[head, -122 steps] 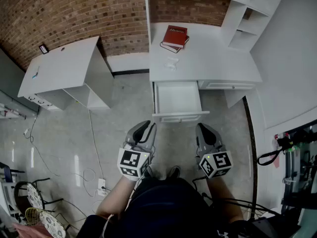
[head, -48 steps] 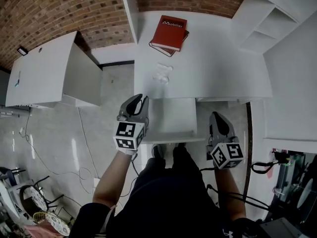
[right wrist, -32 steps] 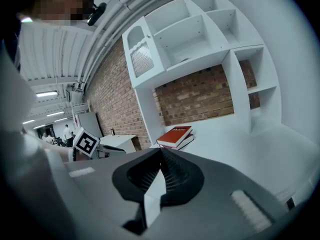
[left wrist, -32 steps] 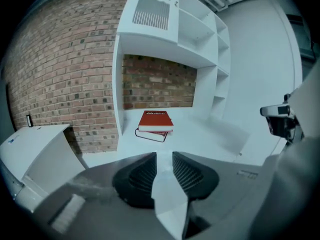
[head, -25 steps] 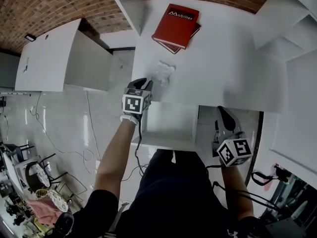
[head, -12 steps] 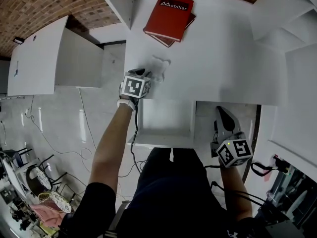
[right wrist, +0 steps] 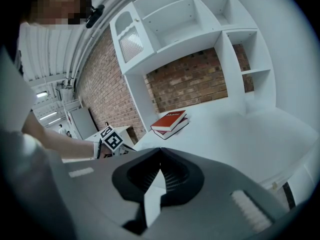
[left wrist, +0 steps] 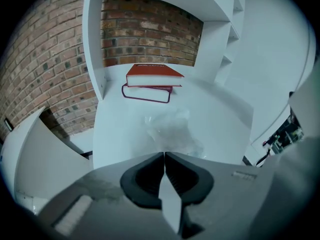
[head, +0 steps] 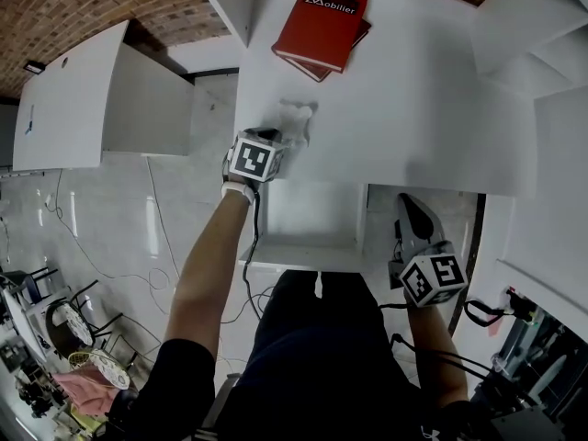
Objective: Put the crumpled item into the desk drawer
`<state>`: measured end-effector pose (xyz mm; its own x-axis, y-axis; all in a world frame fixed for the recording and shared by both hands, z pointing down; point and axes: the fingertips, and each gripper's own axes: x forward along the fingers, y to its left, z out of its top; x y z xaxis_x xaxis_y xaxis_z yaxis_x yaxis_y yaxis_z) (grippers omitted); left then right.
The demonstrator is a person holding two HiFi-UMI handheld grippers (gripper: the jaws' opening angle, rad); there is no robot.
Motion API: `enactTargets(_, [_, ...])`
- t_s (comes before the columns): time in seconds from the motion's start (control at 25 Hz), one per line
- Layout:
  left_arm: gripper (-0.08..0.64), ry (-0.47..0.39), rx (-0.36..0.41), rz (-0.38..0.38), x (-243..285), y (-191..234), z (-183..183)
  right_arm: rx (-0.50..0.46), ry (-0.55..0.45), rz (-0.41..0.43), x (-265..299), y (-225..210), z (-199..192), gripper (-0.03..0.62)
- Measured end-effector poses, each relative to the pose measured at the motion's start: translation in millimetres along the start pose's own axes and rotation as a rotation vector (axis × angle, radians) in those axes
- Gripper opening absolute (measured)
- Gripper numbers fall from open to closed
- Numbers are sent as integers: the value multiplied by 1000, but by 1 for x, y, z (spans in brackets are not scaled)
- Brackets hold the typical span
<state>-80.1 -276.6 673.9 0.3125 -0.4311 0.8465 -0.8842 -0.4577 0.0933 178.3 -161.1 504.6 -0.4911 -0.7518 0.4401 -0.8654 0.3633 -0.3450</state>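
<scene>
The crumpled item (head: 299, 118), a wad of clear plastic, lies on the white desk (head: 413, 108) just behind the open drawer (head: 303, 257). My left gripper (head: 278, 139) points down at its near edge. In the left gripper view the jaws (left wrist: 164, 155) have just been closing and now meet, with the wad's (left wrist: 170, 129) near edge pinched at the tips. My right gripper (head: 407, 202) hangs shut and empty, to the right of the drawer and below the desk's front edge; in its own view its jaws (right wrist: 160, 151) are pressed together.
Two stacked red books (head: 322, 28) lie at the back of the desk, behind the wad. A white shelf unit (head: 542, 26) rises at the right. A white cabinet (head: 110, 99) stands to the left. Cables (head: 161, 246) trail on the floor.
My left gripper moved from beside the drawer up over the desk's front edge to the wad, then sank onto it. The right gripper stayed by the drawer's right side.
</scene>
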Motion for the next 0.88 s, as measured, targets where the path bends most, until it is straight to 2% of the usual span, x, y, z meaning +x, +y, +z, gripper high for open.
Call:
enactTargets(0.12, [9,-38,-21,-43,-7,-7,1,-1,4,4,2,5,0,3])
enactTargets(0.36, [8,-125,-17,-54,-68,-23,23,-28,14,39,7,23,0,3])
enactTargets(0.52, [8,-101,-21,-76,-61,-23,-18,-43,18,67,15,38,1,3])
enactTargets(0.64, [8,-107,-4,-106,-79,-34,-27,-51,22,87,22,46,1,3])
enactTargets(0.88, [8,-90,32,-222,-97,-79,-65,-65,35,114,30,59,-8,3])
